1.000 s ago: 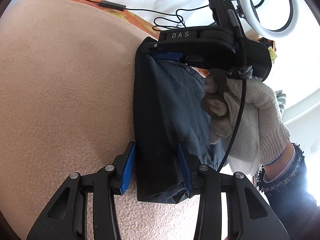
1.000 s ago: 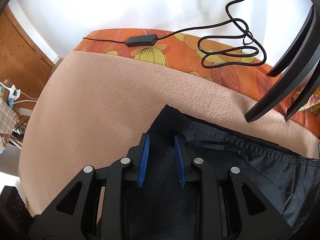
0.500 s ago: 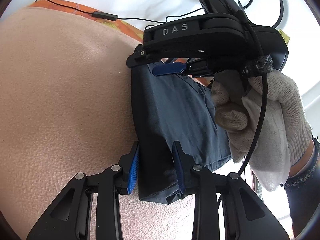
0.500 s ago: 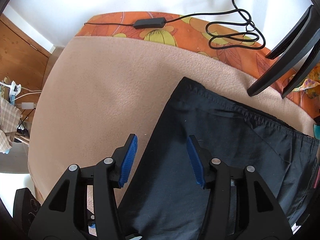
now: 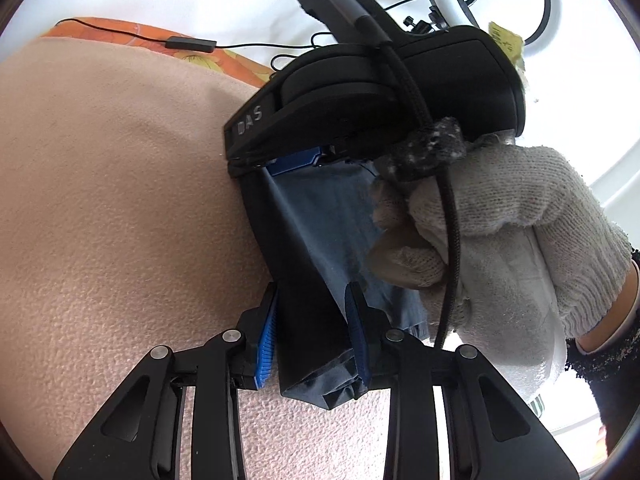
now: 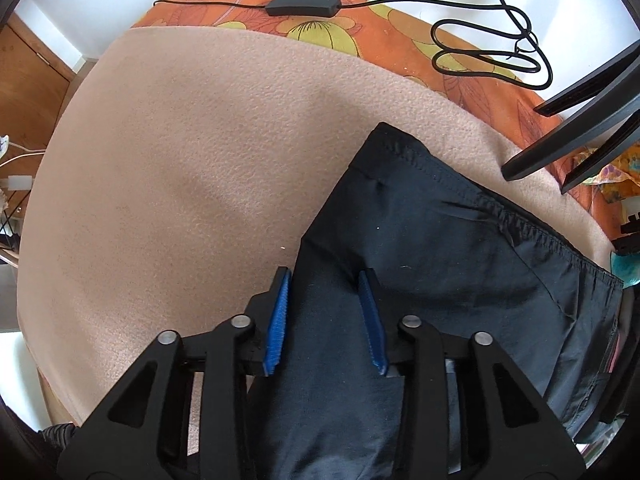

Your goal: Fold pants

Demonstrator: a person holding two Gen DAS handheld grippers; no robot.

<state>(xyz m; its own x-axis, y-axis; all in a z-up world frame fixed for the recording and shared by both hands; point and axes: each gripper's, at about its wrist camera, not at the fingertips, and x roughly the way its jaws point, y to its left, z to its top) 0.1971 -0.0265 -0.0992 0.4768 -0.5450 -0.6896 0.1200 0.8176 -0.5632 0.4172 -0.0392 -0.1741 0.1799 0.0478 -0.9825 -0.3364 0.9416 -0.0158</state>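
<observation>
Pants [image 5: 320, 248], dark and folded into a narrow band, are seen running from lower centre to upper centre over a peach blanket [image 5: 120, 200], straddled by the parted jaws of the left gripper [image 5: 314, 340] at the near end and the right gripper [image 6: 326, 316] at the far end.

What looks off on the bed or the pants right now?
Nothing damaged or spilled. The dark pants lie folded on the pink blanket, waistband puckered by its elastic. The only loose item is a black cable with an inline box, coiled on the orange floral sheet behind.
</observation>
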